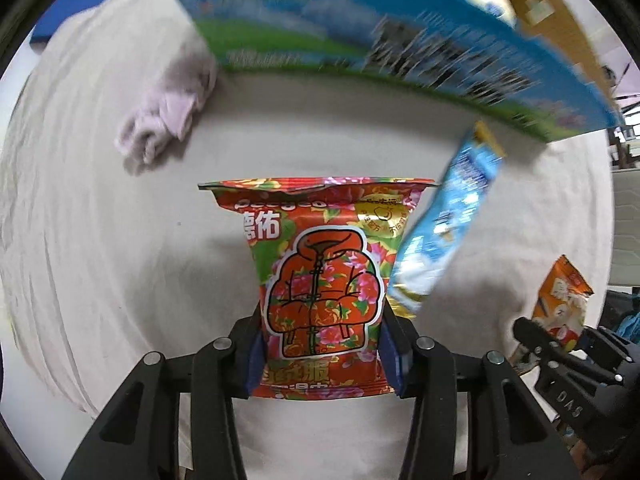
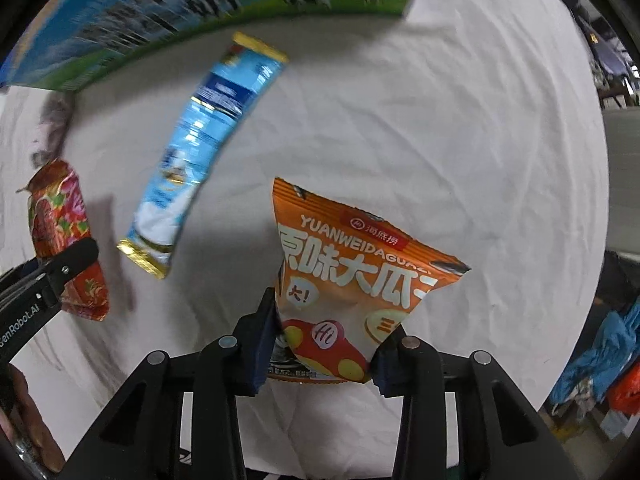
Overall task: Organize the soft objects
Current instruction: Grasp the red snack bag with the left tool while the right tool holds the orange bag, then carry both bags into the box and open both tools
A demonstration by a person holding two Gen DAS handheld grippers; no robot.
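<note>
Simultaneously gripped, two snack packets hang above a white cloth-covered table (image 2: 460,128), one in each hand-held claw. The left gripper (image 1: 324,344) pinches the lower half of a red floral packet (image 1: 320,276) printed with a padded-jacket drawing, its blue-padded fingers (image 1: 256,356) pressed against both sides of the bag, which stands upright along the fingers with its crimped top edge furthest from the camera. The right gripper (image 2: 322,344) is clamped on the bottom corners of an orange snack bag (image 2: 352,280) lettered "YUANWEIDAGUA", tilted slightly so its upper right corner points outward.

Between the two, a long light-blue packet (image 2: 192,152) with gold-trimmed ends lies on the cloth at a slant, just beside the floral packet in the left wrist view. Behind it stands a large carton (image 1: 360,36) printed in blue and green; its open top and brown inner flaps show at the upper right of the left view, and something pale with blue markings sits inside, too blurred to identify. The carton's printed text is smeared by motion blur and cannot be read.

A crumpled lilac cloth (image 1: 168,112) rests on the table near the carton's left corner. From the right wrist view the left gripper enters at the left edge, only partly in frame, with fragmentary lettering on its body. At the far right, blue and red items are cut off by the lens rim.
</note>
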